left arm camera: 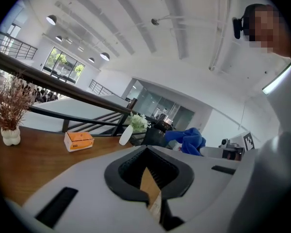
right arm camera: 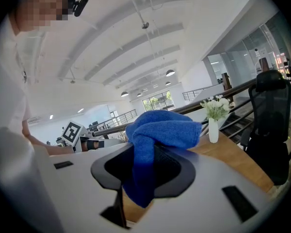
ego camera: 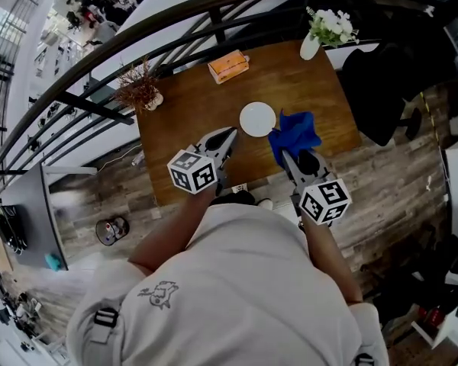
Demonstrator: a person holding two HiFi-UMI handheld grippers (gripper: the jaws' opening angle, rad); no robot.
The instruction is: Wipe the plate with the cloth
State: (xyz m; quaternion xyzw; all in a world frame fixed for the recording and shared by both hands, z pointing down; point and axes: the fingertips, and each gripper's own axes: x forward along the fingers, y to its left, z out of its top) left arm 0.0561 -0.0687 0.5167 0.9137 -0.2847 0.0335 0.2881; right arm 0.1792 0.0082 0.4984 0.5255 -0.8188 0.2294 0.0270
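On the wooden table [ego camera: 191,105] the plate [ego camera: 257,119] lies bare; our right gripper [ego camera: 288,155] clamps the cloth [ego camera: 294,134] right of it, ready for wiping; left gripper [ego camera: 230,135] closed, empty.

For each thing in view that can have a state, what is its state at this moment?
Left tool: shut, empty.
Blue cloth: bunched, clamped.
Right tool: shut on the blue cloth.
Round white plate: flat on the wooden table, nothing on it.
Orange box: lying flat on the table.
White vase of flowers: upright.
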